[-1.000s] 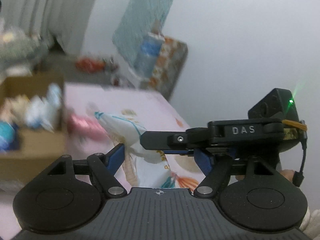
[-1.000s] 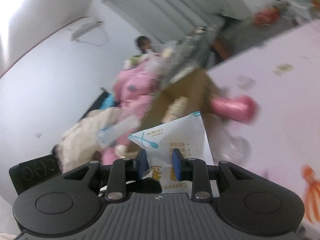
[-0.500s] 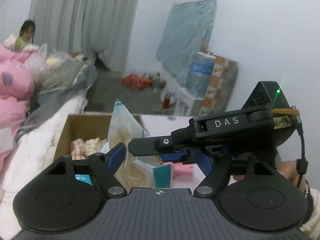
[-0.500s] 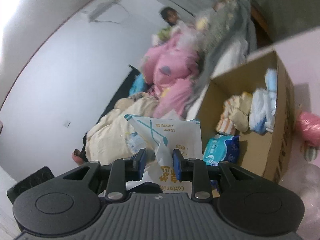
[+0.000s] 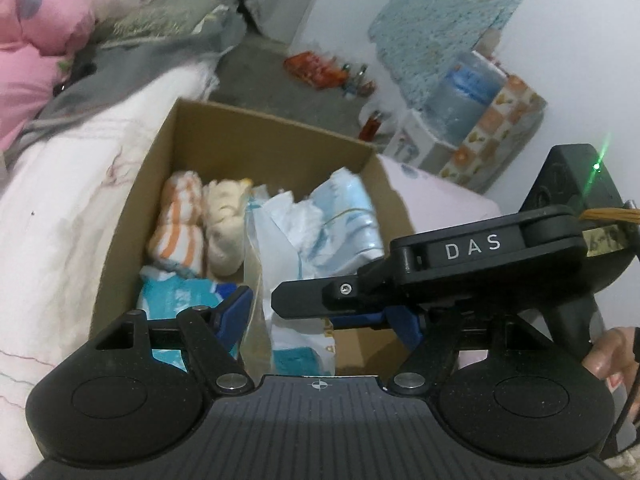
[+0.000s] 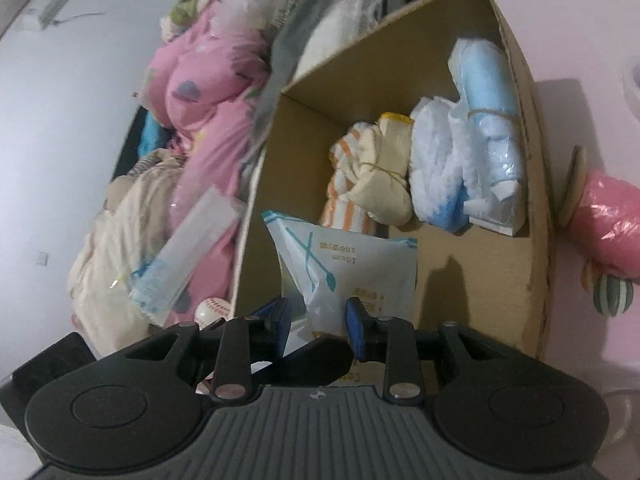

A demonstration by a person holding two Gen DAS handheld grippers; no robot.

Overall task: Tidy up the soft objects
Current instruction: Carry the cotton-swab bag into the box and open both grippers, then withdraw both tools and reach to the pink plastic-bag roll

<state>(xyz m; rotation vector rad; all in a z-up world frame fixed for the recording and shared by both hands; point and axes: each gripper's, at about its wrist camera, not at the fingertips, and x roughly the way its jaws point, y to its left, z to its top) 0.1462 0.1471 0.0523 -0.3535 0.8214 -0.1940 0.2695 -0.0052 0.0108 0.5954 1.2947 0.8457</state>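
A white cotton-swab packet (image 6: 352,264) hangs between the blue pads of my right gripper (image 6: 318,324), inside the near end of an open cardboard box (image 6: 516,60). The jaws have spread and I cannot tell if the pads still touch it. In the left wrist view the packet (image 5: 256,280) shows edge-on between the wide-open pads of my left gripper (image 5: 326,316), with the right gripper's body (image 5: 460,256) crossing in front. The box (image 5: 160,152) holds rolled towels (image 6: 368,176), a blue-white roll (image 6: 480,120) and tissue packs (image 5: 180,296).
A pink plastic roll (image 6: 608,216) lies on the pink sheet (image 6: 580,8) right of the box. Pink bedding (image 6: 200,80) and cream bedding (image 6: 120,240) pile up to the left, with a baseball (image 6: 212,310) and a clear packet (image 6: 188,248). A water jug (image 5: 468,96) stands by the far wall.
Both grippers have swung over the box and tipped down into it. The right gripper's jaws have widened around the packet, which now hangs lower inside the box.
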